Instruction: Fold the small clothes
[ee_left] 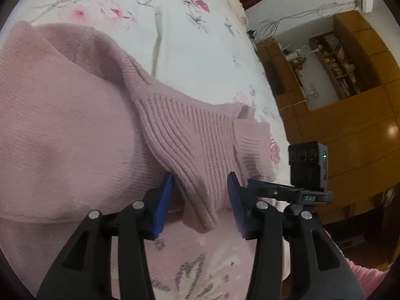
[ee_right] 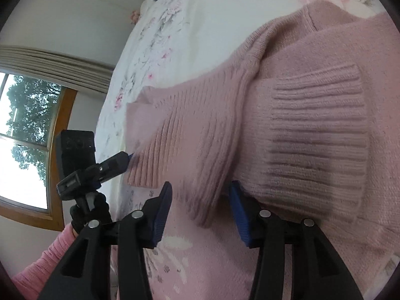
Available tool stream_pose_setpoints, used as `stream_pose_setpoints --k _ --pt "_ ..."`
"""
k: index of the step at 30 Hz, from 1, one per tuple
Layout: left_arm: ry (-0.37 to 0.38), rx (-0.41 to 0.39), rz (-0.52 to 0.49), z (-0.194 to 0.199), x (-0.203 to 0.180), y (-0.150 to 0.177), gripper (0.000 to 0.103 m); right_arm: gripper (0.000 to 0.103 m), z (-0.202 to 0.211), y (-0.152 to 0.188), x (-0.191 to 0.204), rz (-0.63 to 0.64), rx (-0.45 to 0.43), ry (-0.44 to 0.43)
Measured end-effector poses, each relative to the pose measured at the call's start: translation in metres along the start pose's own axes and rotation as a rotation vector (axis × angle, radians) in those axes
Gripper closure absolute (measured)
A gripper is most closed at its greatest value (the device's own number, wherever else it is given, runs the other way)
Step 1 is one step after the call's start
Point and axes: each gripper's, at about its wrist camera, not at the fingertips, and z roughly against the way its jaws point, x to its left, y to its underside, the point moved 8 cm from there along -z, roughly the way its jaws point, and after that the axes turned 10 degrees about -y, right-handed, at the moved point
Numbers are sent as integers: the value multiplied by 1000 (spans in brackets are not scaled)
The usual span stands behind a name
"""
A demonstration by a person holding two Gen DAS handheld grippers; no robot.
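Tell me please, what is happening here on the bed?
A person with a gripper in each hand is folding a pink knitted sweater on a floral bedsheet. The left gripper and right gripper are both open, each astride the ribbed hem. A ribbed sleeve cuff already lies folded over the body.

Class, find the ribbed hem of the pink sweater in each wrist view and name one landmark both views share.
Left wrist view: the ribbed hem runs from centre down between the open left gripper fingers.
Right wrist view: the ribbed hem lies centre-left, reaching down between the open right gripper fingers.
Shared landmark: the floral bedsheet under the sweater.
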Motion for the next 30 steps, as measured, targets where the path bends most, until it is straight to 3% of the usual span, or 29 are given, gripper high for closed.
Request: stream_pose_setpoints --k 3,5,7,13,19,22,23,25,30 --pt "-72 21 -5 -12 5 3 58 76 -7 -2 0 26 19 60" --pt "-83 51 11 -22 7 6 83 90 -9 -3 1 43 28 96" --pt "-114 68 5 -27 7 6 90 91 -7 -3 5 58 26 111" --pt "-220 62 -63 -22 14 7 90 91 -1 4 -4 61 38 170" --pt "-235 58 -74 -25 18 9 85 92 -6 8 -16 48 30 172" --pt "-297 26 -99 -12 17 20 69 84 -2 12 -10 22 -3 166" --pt "-320 19 -112 -9 14 26 64 77 4 19 -7 17 -16 180" --pt "-366 11 -153 6 5 50 52 74 16 37 -2 37 -35 227" --pt "-454 17 -124 60 4 134 51 70 51 127 30 72 -62 295"
